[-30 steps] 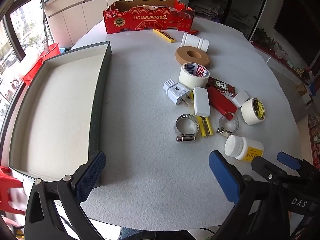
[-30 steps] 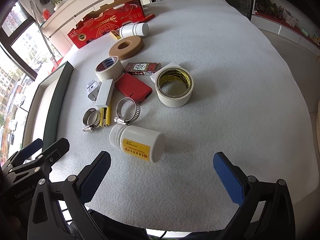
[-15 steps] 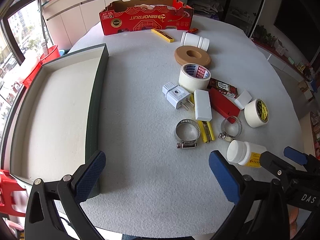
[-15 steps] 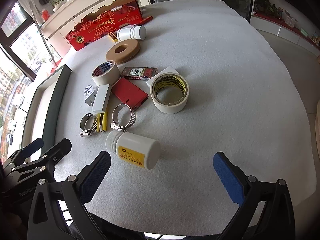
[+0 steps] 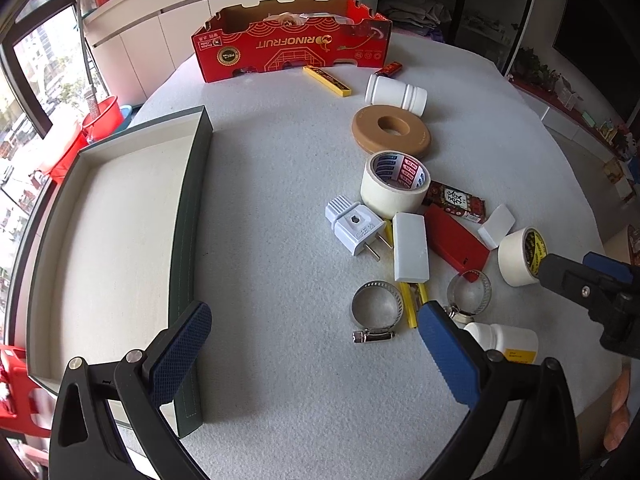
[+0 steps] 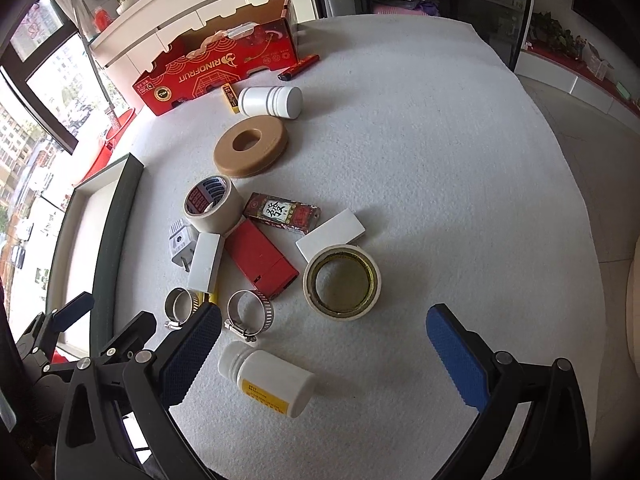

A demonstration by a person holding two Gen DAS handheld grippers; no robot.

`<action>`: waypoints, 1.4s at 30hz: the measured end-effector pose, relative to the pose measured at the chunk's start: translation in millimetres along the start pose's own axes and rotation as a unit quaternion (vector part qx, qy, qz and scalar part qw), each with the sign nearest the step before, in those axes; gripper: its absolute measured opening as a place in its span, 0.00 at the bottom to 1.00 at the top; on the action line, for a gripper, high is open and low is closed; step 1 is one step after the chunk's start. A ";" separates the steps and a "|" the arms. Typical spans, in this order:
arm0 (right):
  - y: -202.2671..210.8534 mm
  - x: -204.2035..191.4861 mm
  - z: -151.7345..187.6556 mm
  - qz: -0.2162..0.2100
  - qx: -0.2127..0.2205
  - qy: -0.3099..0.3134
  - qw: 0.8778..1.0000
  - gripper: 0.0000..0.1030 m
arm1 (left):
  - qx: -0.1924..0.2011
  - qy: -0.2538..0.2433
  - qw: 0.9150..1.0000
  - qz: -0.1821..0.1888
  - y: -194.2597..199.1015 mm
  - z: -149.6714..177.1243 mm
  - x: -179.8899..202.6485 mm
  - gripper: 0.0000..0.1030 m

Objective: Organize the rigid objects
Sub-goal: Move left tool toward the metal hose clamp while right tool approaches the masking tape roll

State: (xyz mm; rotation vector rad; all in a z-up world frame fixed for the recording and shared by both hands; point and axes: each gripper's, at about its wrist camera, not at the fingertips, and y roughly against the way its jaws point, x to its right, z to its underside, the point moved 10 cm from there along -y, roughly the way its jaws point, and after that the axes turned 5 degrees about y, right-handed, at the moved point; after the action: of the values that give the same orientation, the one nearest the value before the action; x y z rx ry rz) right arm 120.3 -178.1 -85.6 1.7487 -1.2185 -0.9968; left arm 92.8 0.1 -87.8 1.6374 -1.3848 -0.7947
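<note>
- The right gripper [image 6: 320, 364] hangs low over the white felt-covered round surface [image 6: 440, 160], its blue-padded fingers [image 6: 456, 360] spread wide and empty. The small white plastic bottle with a yellow label [image 6: 272, 382] lies on its side between them, nearest of all the clutter, so it looks like the first pick.
- The left gripper [image 5: 312, 356] hovers near the surface's edge, its fingers [image 5: 182, 350] likewise wide apart and holding nothing. It sits between the shallow dark-green tray with a cream lining [image 5: 192, 240] and the pile, probably waiting its turn.
- The tray is bare inside and lies to the left of the pile, well placed to receive things.
- Still loose in a cluster: two steel hose clamps [image 6: 250, 314], a cream roll of masking tape [image 6: 342, 282], a flat red case [image 6: 260, 260] and a white two-pin plug [image 5: 356, 228].
- Farther back, just beside a red cardboard fruit box [image 5: 292, 46], lies a tan wooden ring [image 5: 390, 130]; nothing appears sorted yet.
</note>
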 end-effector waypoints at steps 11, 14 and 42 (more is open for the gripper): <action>-10.9 1.8 7.0 -0.004 -0.017 -0.004 1.000 1.00 | -0.021 -0.005 1.000 -0.004 -21.9 7.0 -1.0 1.00; -13.1 2.4 8.2 -0.003 -0.020 -0.005 1.000 1.00 | -0.031 -0.012 0.999 -0.005 -24.9 9.9 2.3 1.00; -17.8 6.3 17.5 0.001 -0.033 -0.006 0.999 1.00 | -0.050 -0.028 0.998 -0.012 -37.9 25.3 4.6 1.00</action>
State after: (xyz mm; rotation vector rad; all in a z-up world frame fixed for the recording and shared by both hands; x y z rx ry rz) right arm 112.3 -182.4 -109.7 1.6919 -1.1822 -1.0370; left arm 89.0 -7.4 -132.8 1.5670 -1.3452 -0.9158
